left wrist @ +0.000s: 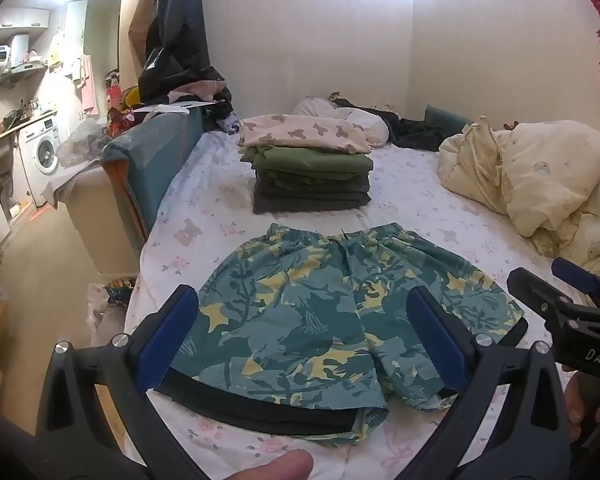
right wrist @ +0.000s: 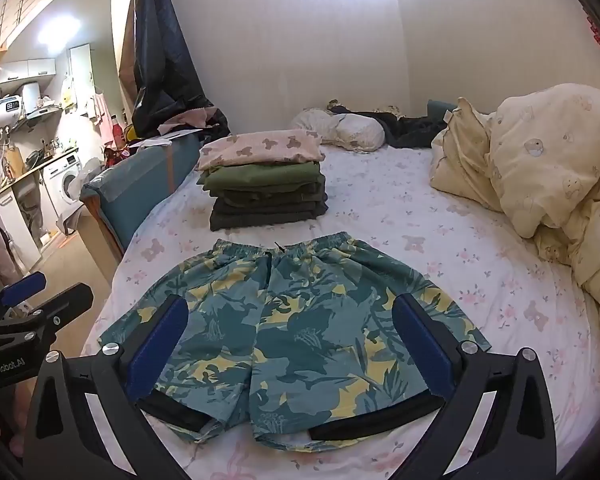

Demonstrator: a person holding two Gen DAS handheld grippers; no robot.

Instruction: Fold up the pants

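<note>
Left wrist view: left gripper hovering over the floral shorts, jaws spread wide, nothing between the blue pads. Shorts lying flat and unfolded on the bed sheet, waistband toward the far side, both legs toward the camera, black lining visible at the hems. Behind the shorts, well apart, a stack of folded clothes. Rumpled duvet at the right. Right gripper seen at the right edge, also wide open and empty. A fingertip visible at the bottom edge

Right wrist view: right gripper above the right leg of the floral shorts, jaws fully apart, holding nothing. Shorts spread smooth on the sheet, waistband just in front of the folded stack. Left gripper at the left edge, open

Judging from this: earlier garments apparently finished and stacked, this pair only laid out. No fold made yet. Left to do: probably fold one leg over the other, fold again, place on the stack
</note>
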